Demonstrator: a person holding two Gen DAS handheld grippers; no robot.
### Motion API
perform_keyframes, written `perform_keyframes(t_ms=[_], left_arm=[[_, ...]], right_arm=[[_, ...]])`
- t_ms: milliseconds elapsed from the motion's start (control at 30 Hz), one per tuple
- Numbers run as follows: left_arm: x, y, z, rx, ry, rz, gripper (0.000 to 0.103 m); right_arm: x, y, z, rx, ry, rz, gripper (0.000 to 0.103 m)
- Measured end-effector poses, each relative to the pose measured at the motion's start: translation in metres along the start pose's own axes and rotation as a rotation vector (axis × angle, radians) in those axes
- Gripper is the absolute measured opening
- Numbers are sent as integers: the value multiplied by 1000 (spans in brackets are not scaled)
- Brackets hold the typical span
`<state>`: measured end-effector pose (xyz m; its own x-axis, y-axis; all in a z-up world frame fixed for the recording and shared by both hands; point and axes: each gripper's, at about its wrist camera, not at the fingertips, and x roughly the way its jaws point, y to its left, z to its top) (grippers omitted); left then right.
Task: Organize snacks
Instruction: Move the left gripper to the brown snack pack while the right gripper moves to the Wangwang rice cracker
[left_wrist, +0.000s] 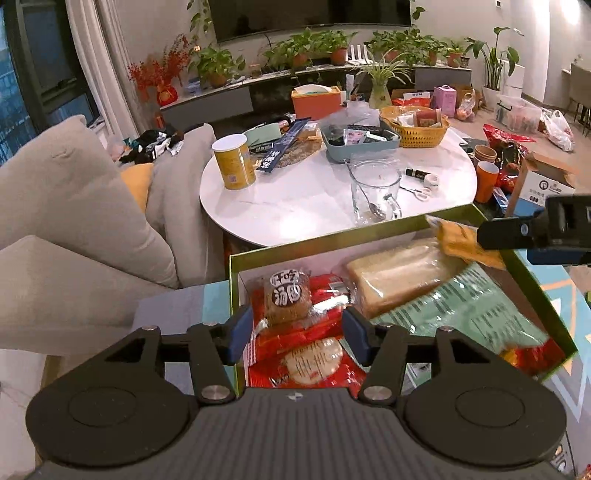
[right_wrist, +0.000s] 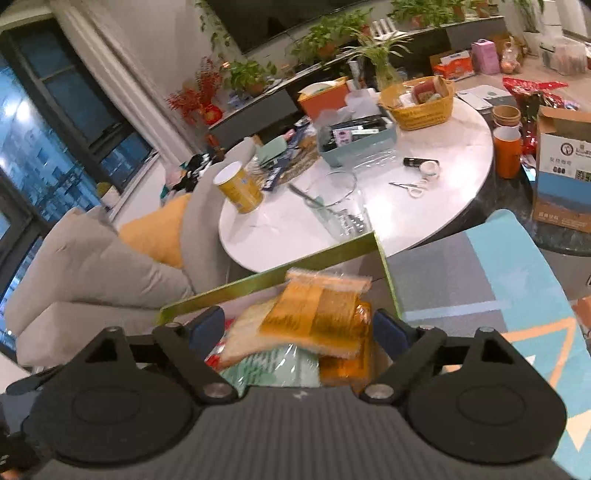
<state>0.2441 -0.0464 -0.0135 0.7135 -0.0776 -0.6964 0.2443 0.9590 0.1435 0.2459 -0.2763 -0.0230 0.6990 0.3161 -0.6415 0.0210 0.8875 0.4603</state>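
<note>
Both grippers hovering over green-rimmed box (left_wrist: 391, 229) of snacks, left gripper (left_wrist: 297, 334) part open, right gripper (right_wrist: 299, 325) wide open around orange packet (right_wrist: 325, 314), neither gripping.

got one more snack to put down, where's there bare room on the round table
Bare marble lies at the near left edge of the table, between the yellow can and the glass mug. The far side is crowded around the blue tray and yellow basket.
</note>
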Motion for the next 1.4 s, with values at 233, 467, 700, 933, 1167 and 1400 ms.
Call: perform_keyframes(t_ms=[233, 467, 700, 933, 1167, 1400], left_arm=[[-33, -12, -19, 20, -20, -21, 55], [-66, -14, -52, -2, -2, -35, 59], [-78, -22, -105, -1, 96, -81, 63], [-67, -52, -135, 40, 176, -135, 63], [-71, -53, -144, -34, 198, -131, 63], [-57, -53, -123, -100, 158, -44, 63]], right_arm=[[-34, 6, -31, -117, 7, -31, 91], [-61, 7, -65, -190, 50, -53, 91], [-61, -8, -112, -236, 164, -89, 91], [-53, -18, -141, -273, 256, -124, 91], [-51, -21, -158, -293, 306, -113, 91], [-56, -17, -177, -342, 339, -98, 91]])
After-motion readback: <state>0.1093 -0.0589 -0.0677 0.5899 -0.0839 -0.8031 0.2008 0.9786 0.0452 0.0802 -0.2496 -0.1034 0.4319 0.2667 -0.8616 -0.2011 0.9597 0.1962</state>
